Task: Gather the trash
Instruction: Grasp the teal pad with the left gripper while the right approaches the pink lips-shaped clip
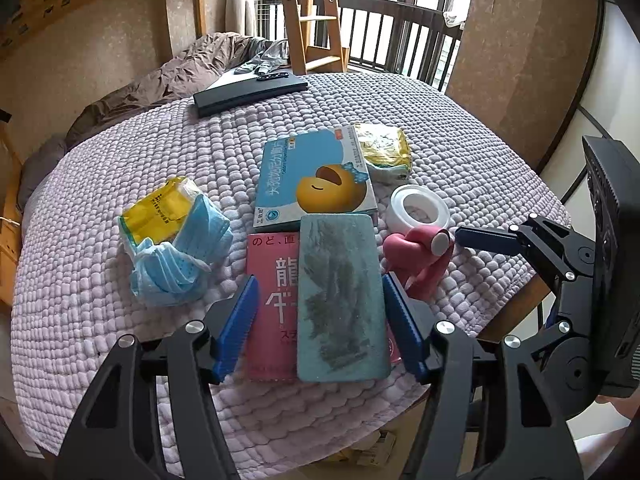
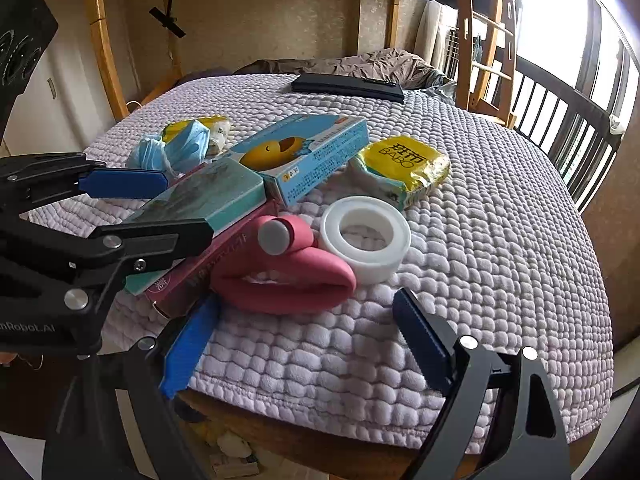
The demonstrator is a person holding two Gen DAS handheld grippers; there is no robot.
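Trash, seemingly the crumpled blue masks [image 1: 176,264], yellow tissue packs [image 2: 402,168] and medicine boxes [image 1: 316,178], lay uncollected on the quilted table cover [image 2: 500,216]; left gripper [image 1: 318,320] and right gripper [image 2: 308,344] hovered wide open, empty.

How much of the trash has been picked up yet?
Nothing looks collected yet. The blue masks, yellow tissue pack, tape roll, pink thing and boxes all lie on the purple blanket. The left hand-held gripper is open around the teal box; the right hand-held gripper is open, holding nothing. Everything is left.
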